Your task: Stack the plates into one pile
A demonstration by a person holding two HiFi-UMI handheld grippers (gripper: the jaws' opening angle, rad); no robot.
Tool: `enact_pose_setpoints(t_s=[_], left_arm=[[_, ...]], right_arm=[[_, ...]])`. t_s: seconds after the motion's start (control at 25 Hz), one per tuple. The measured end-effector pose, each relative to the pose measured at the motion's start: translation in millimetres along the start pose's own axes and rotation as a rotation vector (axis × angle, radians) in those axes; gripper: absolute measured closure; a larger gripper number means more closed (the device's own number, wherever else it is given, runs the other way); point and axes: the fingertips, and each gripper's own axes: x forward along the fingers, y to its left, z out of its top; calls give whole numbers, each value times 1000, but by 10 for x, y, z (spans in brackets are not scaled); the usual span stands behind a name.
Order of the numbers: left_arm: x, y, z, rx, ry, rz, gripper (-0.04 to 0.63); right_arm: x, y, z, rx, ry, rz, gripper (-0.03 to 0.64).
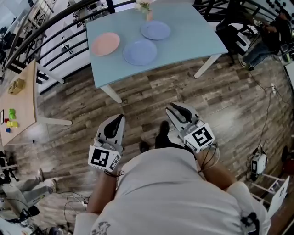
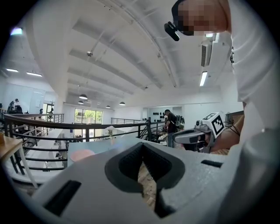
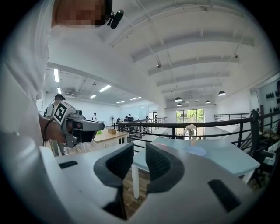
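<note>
1. The plates: there are three, all plain round ones with a shallow rim. One pink plate (image 1: 105, 44), a nearer blue plate (image 1: 139, 52) and a farther blue plate (image 1: 155, 30).
2. They're on the light-blue table (image 1: 193, 41), dead ahead of me at 12 o'clock, well out of reach of both grippers.
3. Layout, going from the nearer blue plate: the pink one is at about 9 o'clock and the farther blue one at about 1 o'clock. They're close together but each sits on its own patch of table, so nothing's stacked.
4. Which way they point: all three lie flat, face up. They're round, so there's no long axis to speak of.
5. A vase of flowers (image 1: 148, 11) stands at 12 o'clock from the farther blue plate, by the table's far edge.
6. My left gripper (image 1: 120, 117) is held low in front of me, roughly level. Its pads meet at the tips, so it's closed on nothing.
7. My right gripper (image 1: 171, 108) is alongside at 3 o'clock of the left one, also about level. Its jaws are parted with a clear gap and it's empty; I can just see a table leg and the wood-plank floor (image 1: 183, 92) through the gap.
8. A wooden side table (image 1: 23, 105) with small coloured blocks is off at my 9 o'clock.
</note>
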Motion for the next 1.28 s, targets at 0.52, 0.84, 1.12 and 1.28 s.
enact_pose_setpoints(t_s=[0.52, 0.84, 1.12, 1.28], left_arm=[[1164, -53, -64, -14, 60, 20, 591], [1838, -149, 60, -11, 76, 19, 591], [2124, -180, 121, 12, 89, -1, 591], [2249, -90, 170, 20, 79, -13, 591]], right_arm=[[98, -1302, -262, 43, 49, -18, 429], [93, -2015, -250, 51, 44, -16, 419], [162, -2318, -252, 88, 29, -19, 419], [230, -2389, -234, 77, 32, -24, 417]])
